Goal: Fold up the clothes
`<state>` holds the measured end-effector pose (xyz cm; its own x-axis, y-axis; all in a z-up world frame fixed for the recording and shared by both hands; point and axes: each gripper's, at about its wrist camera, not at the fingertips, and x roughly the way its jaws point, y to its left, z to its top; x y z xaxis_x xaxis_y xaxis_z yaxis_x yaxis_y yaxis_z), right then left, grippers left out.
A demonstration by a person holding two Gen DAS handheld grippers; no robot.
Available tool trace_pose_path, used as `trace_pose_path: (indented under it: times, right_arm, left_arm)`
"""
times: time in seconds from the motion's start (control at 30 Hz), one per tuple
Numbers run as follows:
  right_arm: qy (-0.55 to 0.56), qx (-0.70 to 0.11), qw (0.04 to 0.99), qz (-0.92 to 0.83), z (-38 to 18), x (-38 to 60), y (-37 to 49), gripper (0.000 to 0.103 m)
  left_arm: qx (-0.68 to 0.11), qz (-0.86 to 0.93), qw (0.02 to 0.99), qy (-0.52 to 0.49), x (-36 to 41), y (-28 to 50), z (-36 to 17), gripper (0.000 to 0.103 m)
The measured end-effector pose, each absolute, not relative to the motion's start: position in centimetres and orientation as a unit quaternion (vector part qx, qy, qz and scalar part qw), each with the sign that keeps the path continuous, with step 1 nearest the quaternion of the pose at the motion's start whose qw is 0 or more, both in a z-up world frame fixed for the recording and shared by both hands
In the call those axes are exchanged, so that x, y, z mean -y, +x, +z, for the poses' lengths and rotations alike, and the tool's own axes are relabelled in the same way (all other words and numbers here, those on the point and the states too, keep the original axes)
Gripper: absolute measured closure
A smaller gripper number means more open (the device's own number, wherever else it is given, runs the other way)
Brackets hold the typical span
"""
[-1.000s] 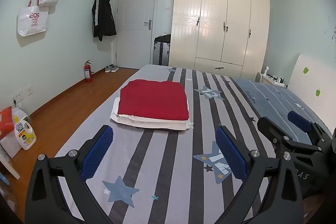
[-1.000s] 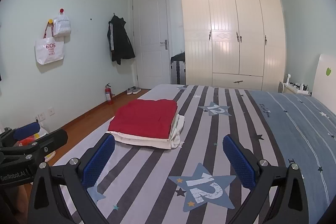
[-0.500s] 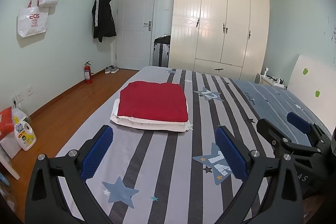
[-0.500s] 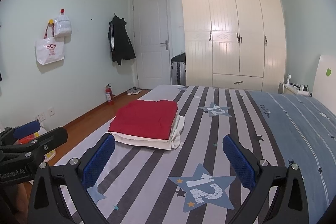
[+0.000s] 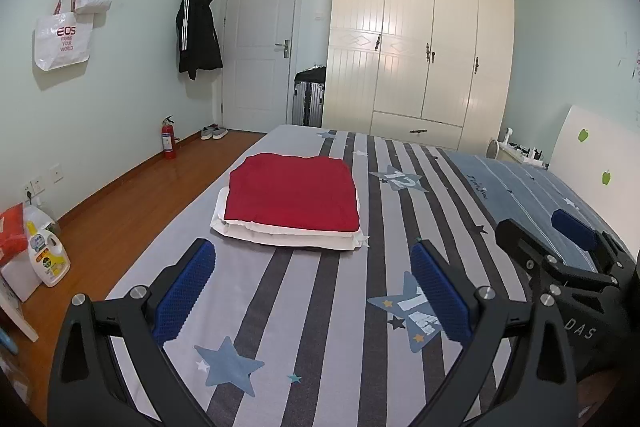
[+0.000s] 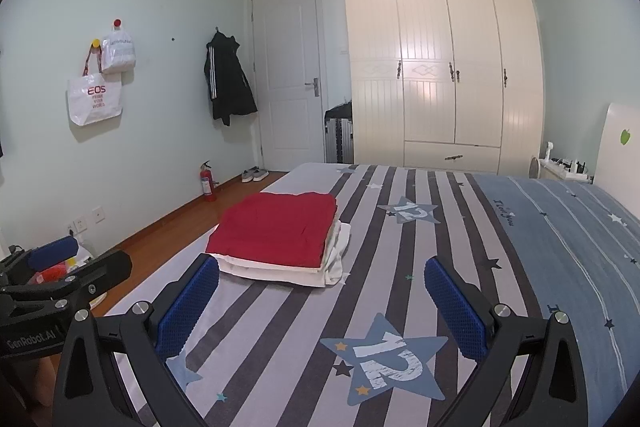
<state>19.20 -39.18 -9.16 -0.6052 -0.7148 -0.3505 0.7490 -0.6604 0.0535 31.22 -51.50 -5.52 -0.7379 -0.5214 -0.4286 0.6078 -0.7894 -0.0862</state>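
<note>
Both wrist cams sit low over the bed [image 5: 320, 307] near edge, facing the wardrobe [image 5: 420, 59] wall. Left cam looks from the left of right cam. Shared: folded stack [image 5: 290, 203], door [image 6: 288, 75].

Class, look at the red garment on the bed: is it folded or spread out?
Folded. The red garment is a compact rectangle with straight edges, lying on top of folded white clothes on the bed.

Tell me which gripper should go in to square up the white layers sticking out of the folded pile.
Right, probably. The white layers bulge from the pile's right side beneath the red garment, nearer the right gripper. The left gripper faces the neater front edge. Both are open and empty.
</note>
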Motion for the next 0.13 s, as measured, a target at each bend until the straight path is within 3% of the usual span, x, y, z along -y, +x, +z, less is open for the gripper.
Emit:
trace_pose_path:
  times: [0.13]
  right_arm:
    - [0.176,-0.048,0.408,-0.894,-9.11,39.14,19.15,0.001]
  left_arm:
    - [-0.109,-0.927,0.303,0.194,51.34,31.18,-5.53,0.005]
